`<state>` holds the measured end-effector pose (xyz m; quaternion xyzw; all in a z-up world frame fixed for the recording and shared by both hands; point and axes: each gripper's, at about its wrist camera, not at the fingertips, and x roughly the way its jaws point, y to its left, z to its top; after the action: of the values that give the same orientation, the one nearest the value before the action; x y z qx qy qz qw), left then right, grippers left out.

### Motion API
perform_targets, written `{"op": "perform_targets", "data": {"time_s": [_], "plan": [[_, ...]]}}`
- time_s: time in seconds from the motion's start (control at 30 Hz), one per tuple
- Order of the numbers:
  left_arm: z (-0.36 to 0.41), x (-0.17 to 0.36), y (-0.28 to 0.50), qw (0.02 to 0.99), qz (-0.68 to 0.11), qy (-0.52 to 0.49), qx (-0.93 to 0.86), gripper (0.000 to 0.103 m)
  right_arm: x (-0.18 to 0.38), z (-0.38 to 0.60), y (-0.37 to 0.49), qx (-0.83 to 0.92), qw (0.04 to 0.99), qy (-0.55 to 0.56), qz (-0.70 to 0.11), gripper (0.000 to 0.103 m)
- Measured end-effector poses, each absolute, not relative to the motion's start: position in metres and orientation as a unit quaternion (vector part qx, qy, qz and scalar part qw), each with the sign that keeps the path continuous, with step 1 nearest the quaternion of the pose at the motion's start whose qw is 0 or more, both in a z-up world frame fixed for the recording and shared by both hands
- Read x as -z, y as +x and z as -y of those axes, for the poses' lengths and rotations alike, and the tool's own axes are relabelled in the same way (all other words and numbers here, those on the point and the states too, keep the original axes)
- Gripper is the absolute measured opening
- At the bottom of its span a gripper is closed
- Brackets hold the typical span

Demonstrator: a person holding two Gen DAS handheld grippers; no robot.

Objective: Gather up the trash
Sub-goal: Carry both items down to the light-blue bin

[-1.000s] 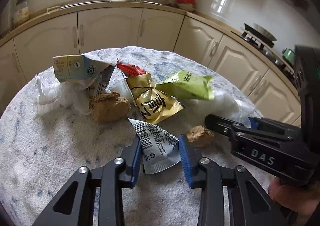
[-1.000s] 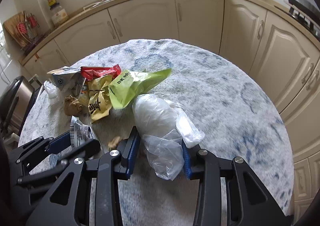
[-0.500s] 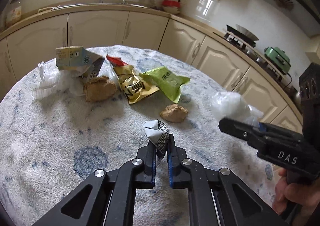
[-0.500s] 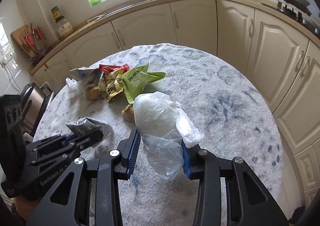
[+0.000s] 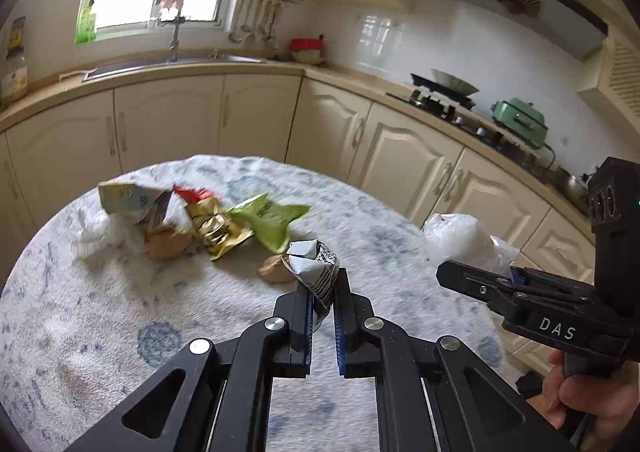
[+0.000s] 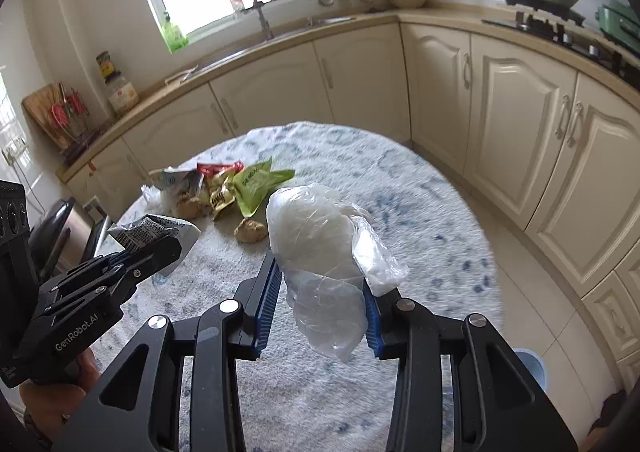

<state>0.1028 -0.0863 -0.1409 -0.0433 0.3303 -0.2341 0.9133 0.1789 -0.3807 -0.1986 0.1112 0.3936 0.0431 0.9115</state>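
Trash: two pieces are riding in the grippers, the rest is lying on the table. The left gripper is pinching a crumpled wrapper, its long axis running upward out of the jaws. The right gripper is clamping a clear bag, which is bulging above the fingers and sagging below them. Both loads are hanging clear above the table. The remaining pile of wrappers and brown lumps is lying ahead and to the left, nearer the left gripper. A pale blue bin is showing on the floor low to the right, nearer the right gripper and probably the drop point. Cream kitchen cabinets are ringing the room.
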Motion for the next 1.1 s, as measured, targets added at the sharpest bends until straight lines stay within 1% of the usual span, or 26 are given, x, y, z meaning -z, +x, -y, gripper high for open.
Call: {"op": "perform_targets", "data": {"time_s": [0.37, 0.67, 0.9, 1.1], "plan": [[0.159, 0.103, 0.074, 0.906, -0.282, -0.011, 0.315, 0.005, 0.157, 0.445, 0.112, 0.022, 0.933, 0.126, -0.337, 0.037], [0.257, 0.100, 0.068, 0.866, -0.295, 0.010, 0.403, 0.005, 0.157, 0.535, 0.040, 0.131, 0.923, 0.152, -0.329, 0.037], [0.347, 0.129, 0.080, 0.826, -0.345, 0.025, 0.445, 0.005, 0.189, 0.604, -0.006, 0.210, 0.895, 0.187, -0.347, 0.037], [0.431, 0.182, 0.109, 0.775, -0.431, 0.048, 0.460, 0.005, 0.248, 0.652, -0.018, 0.231, 0.863, 0.237, -0.382, 0.037]]}}
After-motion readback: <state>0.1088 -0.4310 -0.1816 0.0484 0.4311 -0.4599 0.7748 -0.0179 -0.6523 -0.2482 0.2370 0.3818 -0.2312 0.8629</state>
